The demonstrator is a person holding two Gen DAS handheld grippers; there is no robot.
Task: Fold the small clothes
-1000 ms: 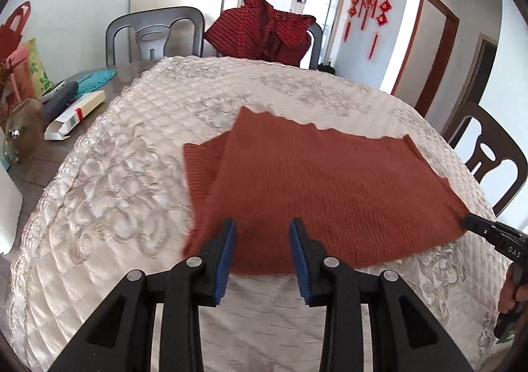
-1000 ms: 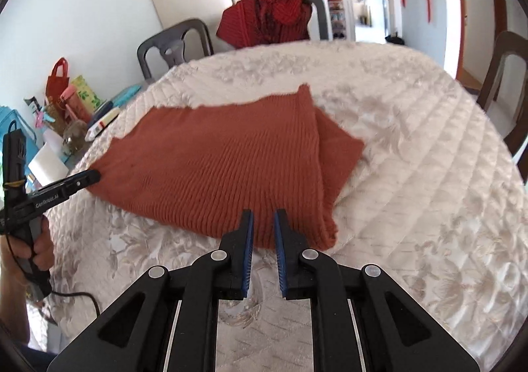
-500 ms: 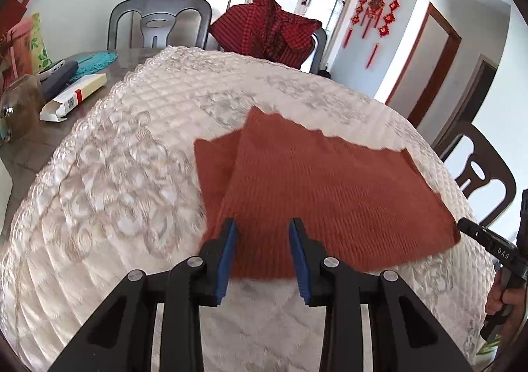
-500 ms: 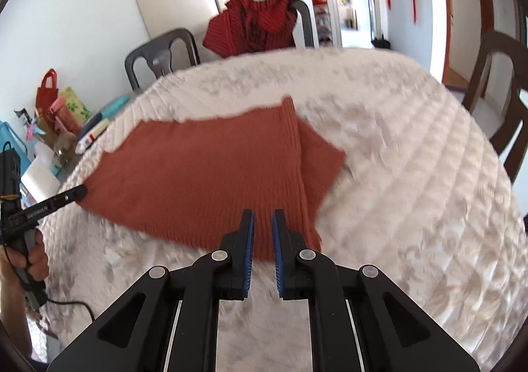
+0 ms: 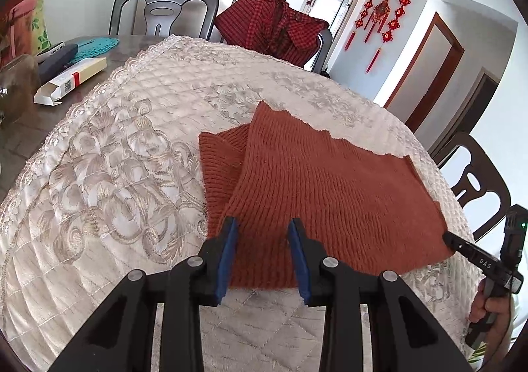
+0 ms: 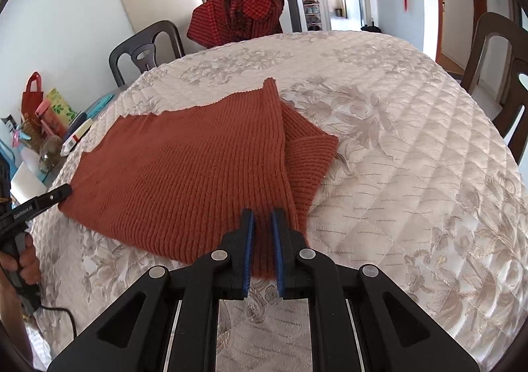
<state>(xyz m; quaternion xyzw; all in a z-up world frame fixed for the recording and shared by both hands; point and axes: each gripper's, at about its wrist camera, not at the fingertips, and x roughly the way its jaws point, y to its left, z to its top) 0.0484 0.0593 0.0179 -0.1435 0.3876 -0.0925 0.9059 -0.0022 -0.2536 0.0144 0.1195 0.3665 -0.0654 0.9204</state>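
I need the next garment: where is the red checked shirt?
The red checked shirt hangs over a chair back at the table's far side, beyond the rust knit.

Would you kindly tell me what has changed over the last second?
The right gripper has closed onto the near edge of the rust-orange knitted garment. The left gripper has edged forward over the garment's other near corner, jaws open. The garment stays flat on the quilted cream tablecloth.

Black gripper frames, blue pads, silver screws.
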